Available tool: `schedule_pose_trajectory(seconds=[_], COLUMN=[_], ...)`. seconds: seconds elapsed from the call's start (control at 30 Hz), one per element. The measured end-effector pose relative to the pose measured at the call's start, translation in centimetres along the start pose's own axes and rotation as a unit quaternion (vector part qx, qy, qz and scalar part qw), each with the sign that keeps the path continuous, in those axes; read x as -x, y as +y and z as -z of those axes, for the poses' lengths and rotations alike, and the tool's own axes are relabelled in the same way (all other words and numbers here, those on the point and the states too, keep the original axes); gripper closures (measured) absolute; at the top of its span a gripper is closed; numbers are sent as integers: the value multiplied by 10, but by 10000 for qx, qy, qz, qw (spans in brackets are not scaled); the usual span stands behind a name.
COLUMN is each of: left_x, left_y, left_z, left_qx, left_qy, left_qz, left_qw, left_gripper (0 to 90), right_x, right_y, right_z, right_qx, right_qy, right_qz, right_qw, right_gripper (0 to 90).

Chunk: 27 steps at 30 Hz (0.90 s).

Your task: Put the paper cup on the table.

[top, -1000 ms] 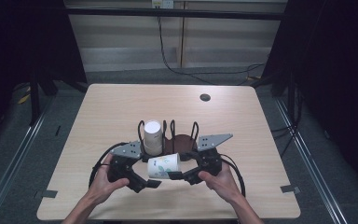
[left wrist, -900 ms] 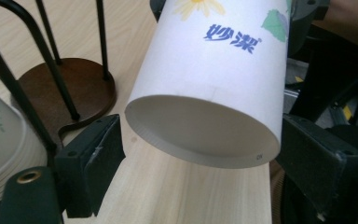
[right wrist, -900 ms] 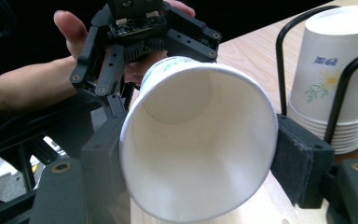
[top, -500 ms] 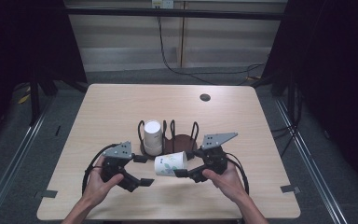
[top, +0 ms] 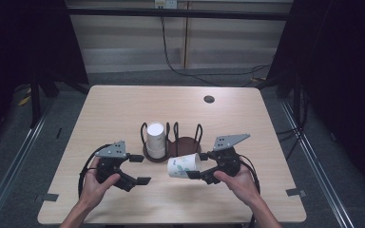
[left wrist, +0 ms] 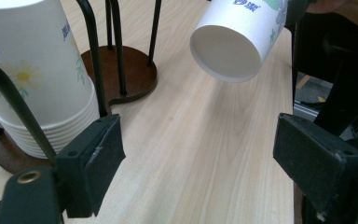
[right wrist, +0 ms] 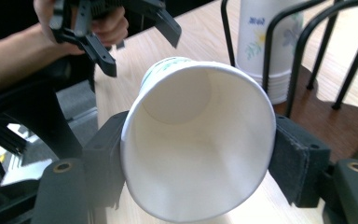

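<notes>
A white paper cup (top: 184,166) with a green print lies on its side above the table, and my right gripper (top: 197,165) is shut on it near the rim. In the right gripper view the pads squeeze the cup (right wrist: 186,116) oval, and the jaws have just been closing on it. My left gripper (top: 140,169) is held open and empty to the cup's left, with a gap between them. In the left gripper view the cup's base (left wrist: 235,42) faces me. A stack of upside-down cups (top: 155,139) stands in the left bay of the black wire holder (top: 187,145).
The holder's right bay has a bare brown base (left wrist: 130,70). A small dark round spot (top: 209,99) marks the far right of the wooden table (top: 114,109). Both forearms come in over the near edge. Dark floor and metal rails surround the table.
The left gripper has drawn away to the left from the cup. The right gripper has carried the cup a little to the right.
</notes>
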State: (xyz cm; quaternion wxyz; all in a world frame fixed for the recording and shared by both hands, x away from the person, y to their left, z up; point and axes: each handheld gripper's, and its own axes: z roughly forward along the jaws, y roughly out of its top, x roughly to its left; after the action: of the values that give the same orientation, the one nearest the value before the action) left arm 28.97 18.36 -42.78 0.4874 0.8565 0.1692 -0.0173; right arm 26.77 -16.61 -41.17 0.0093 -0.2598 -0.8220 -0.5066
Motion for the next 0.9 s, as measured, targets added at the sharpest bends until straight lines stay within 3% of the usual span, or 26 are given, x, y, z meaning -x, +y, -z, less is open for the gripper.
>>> schedule_pose_trajectory(seconds=[0.37, 0.57, 0.7, 0.9], left_x=[3, 9, 8, 5], left_y=[-1, -4, -11, -14], left_z=[2, 2, 7, 14], left_qx=[-132, -415, -265, -242], left_qy=[79, 102, 212, 294], left_qz=[24, -85, 13, 31], left_qw=[9999, 9990, 9994, 9993], left_gripper=[162, 165, 167, 167], right_x=[9, 18, 23, 31], right_y=[-4, -3, -2, -1], right_z=[16, 24, 26, 32], right_qx=[-419, -647, -843, -1007], right_qy=[-279, -452, -565, -667], right_qz=[-52, -115, -131, -199], right_qw=[9987, 9968, 9948, 9925], right_gripper=[289, 291, 291, 289])
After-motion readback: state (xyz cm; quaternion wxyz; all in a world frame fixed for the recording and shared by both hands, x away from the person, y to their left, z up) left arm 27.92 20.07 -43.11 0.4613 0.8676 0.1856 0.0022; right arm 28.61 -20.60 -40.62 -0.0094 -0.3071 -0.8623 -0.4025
